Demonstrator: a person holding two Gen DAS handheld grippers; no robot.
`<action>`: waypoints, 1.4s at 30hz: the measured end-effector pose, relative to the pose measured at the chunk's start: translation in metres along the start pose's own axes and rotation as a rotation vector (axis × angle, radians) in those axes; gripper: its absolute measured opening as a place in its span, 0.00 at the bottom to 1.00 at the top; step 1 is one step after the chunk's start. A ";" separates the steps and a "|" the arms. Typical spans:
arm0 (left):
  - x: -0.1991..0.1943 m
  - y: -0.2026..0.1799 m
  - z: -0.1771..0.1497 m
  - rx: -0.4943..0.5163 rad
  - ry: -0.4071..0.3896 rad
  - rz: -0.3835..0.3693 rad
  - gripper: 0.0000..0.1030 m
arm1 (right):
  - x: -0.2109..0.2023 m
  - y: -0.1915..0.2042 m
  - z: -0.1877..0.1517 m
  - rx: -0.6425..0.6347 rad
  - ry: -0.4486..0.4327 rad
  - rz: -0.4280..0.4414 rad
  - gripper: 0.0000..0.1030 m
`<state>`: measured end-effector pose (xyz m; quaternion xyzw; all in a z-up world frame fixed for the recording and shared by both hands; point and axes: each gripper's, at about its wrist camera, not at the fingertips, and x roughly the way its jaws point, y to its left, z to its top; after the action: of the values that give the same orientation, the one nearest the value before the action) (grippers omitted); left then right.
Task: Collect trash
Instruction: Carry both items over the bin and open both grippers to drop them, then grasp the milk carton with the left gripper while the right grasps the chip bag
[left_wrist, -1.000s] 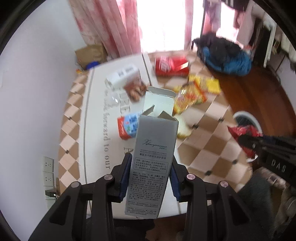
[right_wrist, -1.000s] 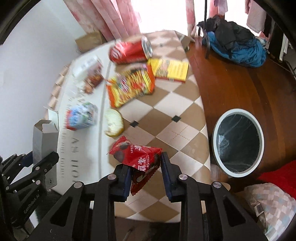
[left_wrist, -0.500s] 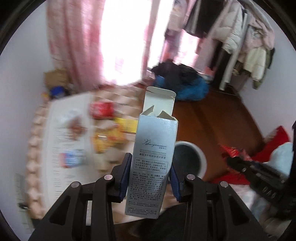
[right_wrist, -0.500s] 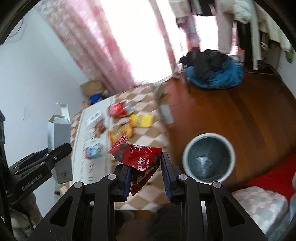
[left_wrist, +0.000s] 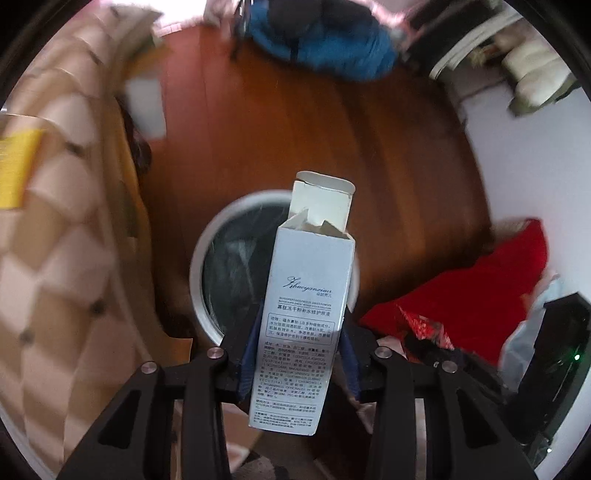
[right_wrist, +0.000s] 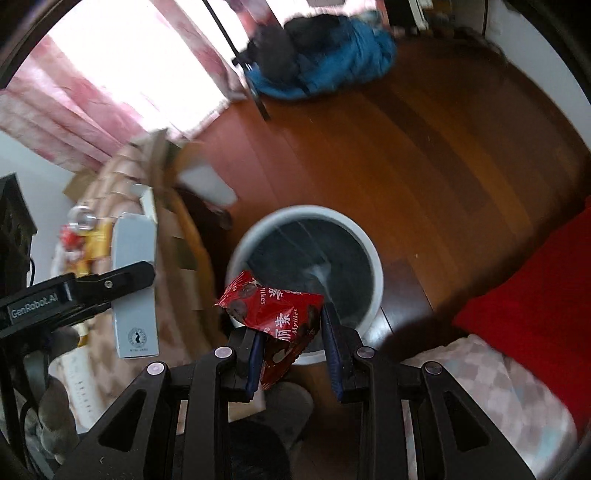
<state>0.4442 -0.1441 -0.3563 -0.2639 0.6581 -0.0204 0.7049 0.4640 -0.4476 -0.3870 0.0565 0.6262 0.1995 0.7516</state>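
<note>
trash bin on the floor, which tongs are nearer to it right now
Roughly level, perhaps the right. The right tongs hold the red snack wrapper over the trash bin near rim. The left tongs, gripping the grey carton, also point at it.

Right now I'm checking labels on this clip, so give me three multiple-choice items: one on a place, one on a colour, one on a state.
1. Where does the white-rimmed trash bin stand?
A. on the wooden floor
B. on the checked table
C. on the red cushion

2. What colour is the snack wrapper in the right hand-held gripper?
A. yellow
B. red
C. blue

3. How is the top flap of the grey carton in the left hand-held gripper?
A. taped down
C. torn off
B. open, standing up

Key: 1 A, brown boards surround its rim; 2 B, red foil with white print; 3 B, the flap rises above the mouth.
</note>
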 end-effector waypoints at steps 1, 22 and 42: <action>0.009 -0.001 0.003 -0.001 0.014 0.009 0.61 | 0.012 -0.007 0.004 0.008 0.018 -0.003 0.29; 0.023 -0.010 -0.023 0.104 -0.057 0.377 0.94 | 0.113 -0.043 0.007 0.022 0.167 -0.189 1.00; -0.114 -0.048 -0.084 0.118 -0.295 0.315 0.94 | -0.028 -0.002 -0.011 0.003 -0.029 -0.212 1.00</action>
<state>0.3651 -0.1719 -0.2321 -0.1164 0.5784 0.0903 0.8023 0.4499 -0.4615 -0.3639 -0.0060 0.6178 0.1169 0.7776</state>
